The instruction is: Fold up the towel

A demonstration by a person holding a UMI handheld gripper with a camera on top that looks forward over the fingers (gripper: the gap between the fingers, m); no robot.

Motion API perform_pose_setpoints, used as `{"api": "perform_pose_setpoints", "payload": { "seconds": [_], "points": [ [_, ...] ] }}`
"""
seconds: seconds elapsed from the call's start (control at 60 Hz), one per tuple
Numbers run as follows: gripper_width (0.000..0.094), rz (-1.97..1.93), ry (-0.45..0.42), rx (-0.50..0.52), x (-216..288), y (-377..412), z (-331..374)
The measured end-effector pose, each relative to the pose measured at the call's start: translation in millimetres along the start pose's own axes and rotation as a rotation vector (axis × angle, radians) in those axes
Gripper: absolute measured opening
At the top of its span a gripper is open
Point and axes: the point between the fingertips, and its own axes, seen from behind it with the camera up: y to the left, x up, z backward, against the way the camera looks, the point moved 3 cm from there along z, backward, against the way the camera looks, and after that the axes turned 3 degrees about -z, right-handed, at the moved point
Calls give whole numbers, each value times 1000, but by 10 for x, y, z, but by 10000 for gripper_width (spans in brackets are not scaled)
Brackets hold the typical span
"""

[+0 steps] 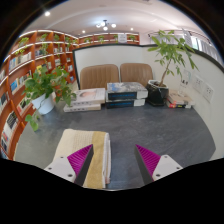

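The towel lies on the grey surface as a narrow, already doubled-over strip just ahead of the left finger, while the tool hangs released and empty above it, so any further fold looks still undone.

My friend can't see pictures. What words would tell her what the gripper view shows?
The open gripper hangs above a grey table, with a partly folded yellowish towel lying just ahead of its left finger. Beyond the table's far edge are stacked books, two chairs, leafy plants and bookshelves.
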Motion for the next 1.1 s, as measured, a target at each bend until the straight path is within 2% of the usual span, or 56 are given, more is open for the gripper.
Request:
{"api": "perform_pose_setpoints", "payload": {
  "seconds": [0.1,0.3,0.617,1.1],
  "points": [
    [832,34,-68,55,315,182,405],
    [833,36,-49,137,495,581,1174],
    [829,37,-133,83,512,741,2013],
    [828,48,-173,43,256,810,2602]
  ]
}}
